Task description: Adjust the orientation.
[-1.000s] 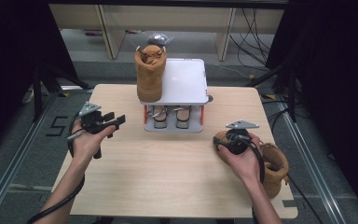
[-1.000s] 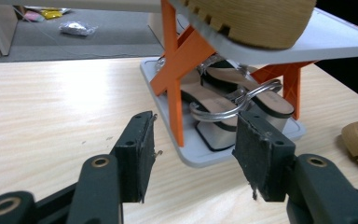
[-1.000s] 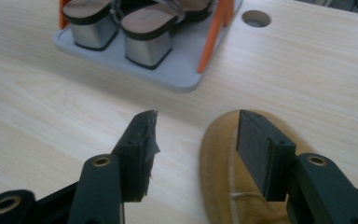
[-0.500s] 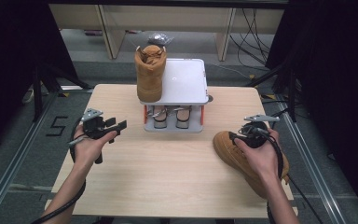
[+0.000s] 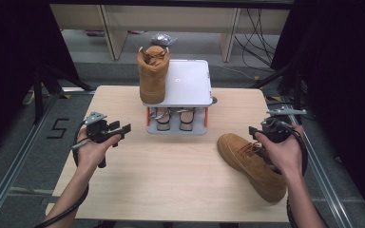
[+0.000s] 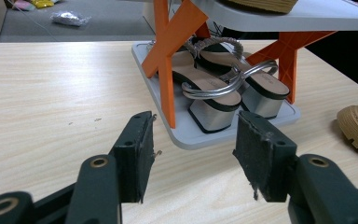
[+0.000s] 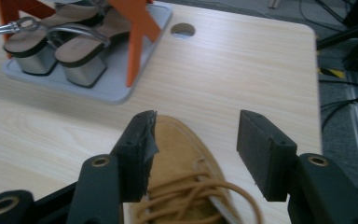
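Boot [image 5: 253,164] now lies on its side on the surface [image 5: 171,180], toe towards the rack [image 5: 190,85], near the front right corner; a second ago it sat further back under the right hand, closer to the surface's edge. The right tongs [image 5: 266,133] have lifted off it and drifted up and away, and in the right gripper view they stand spread above the laces [image 7: 186,205], the pads clear of the leather on both sides. They hold nothing.

Its mate [image 5: 153,76] stands upright on the rack's top shelf, at the left. The sandals [image 6: 223,86] fill the lower shelf. The empty right half of the top shelf looks like the place meant for the lying boot.

The left tongs [image 5: 119,130] hover at the left of the surface, spread and empty, aimed at the rack as the left gripper view shows; they have hardly shifted.

My reading: the boot has just been dragged into reach and let go, so a fresh grip comes next, likely at the collar, before it goes up beside its mate.
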